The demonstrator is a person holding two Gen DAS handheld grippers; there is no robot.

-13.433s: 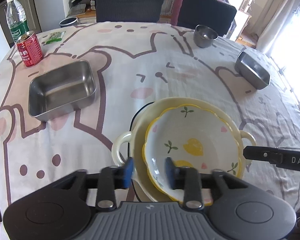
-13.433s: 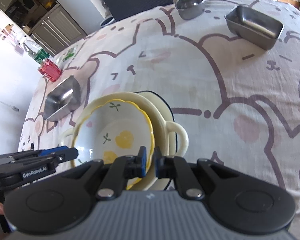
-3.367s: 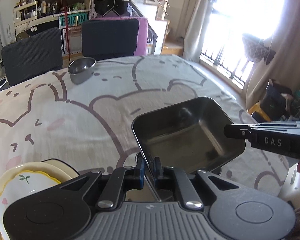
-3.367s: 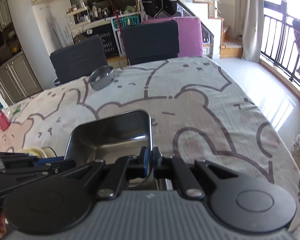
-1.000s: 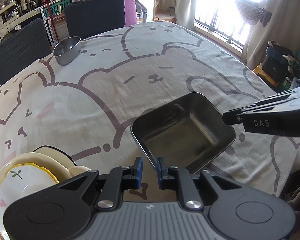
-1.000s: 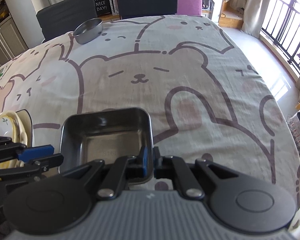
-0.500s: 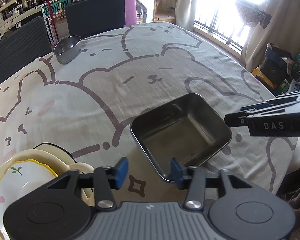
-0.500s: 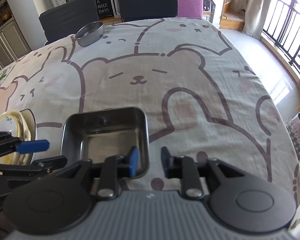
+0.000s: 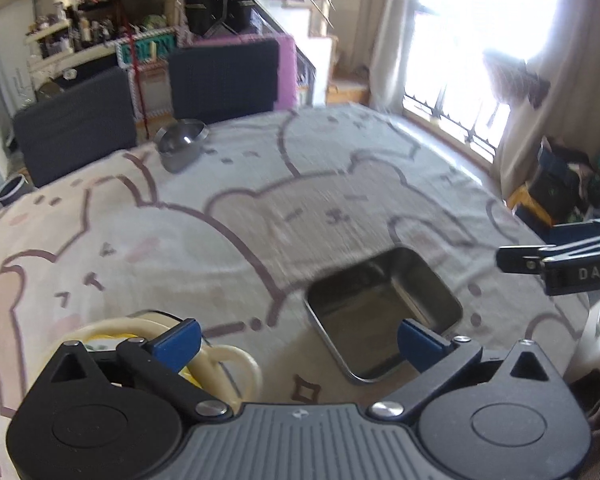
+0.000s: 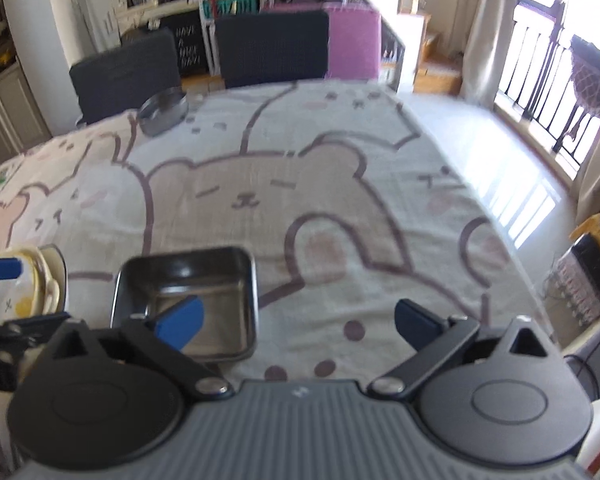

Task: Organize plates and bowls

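A rectangular steel tray (image 9: 384, 304) sits on the bear-print tablecloth near the front edge; it also shows in the right wrist view (image 10: 188, 300). My left gripper (image 9: 296, 340) is wide open and empty, just short of the tray. My right gripper (image 10: 296, 320) is wide open and empty, with its left finger over the tray. A cream two-handled dish with a yellow-rimmed flowered bowl in it (image 9: 220, 368) sits left of the tray, also in the right wrist view (image 10: 40, 280). A small round steel bowl (image 9: 180, 144) stands at the far side, also in the right wrist view (image 10: 164, 110).
Dark chairs (image 10: 272, 44) stand behind the table's far edge. The table edge (image 10: 500, 248) drops off to the right toward a sunlit floor and balcony railing. The right gripper's finger (image 9: 556, 264) shows at the right in the left wrist view.
Both grippers have let go of the steel tray, opened wide and pulled back and up. The tray now rests on the cloth.
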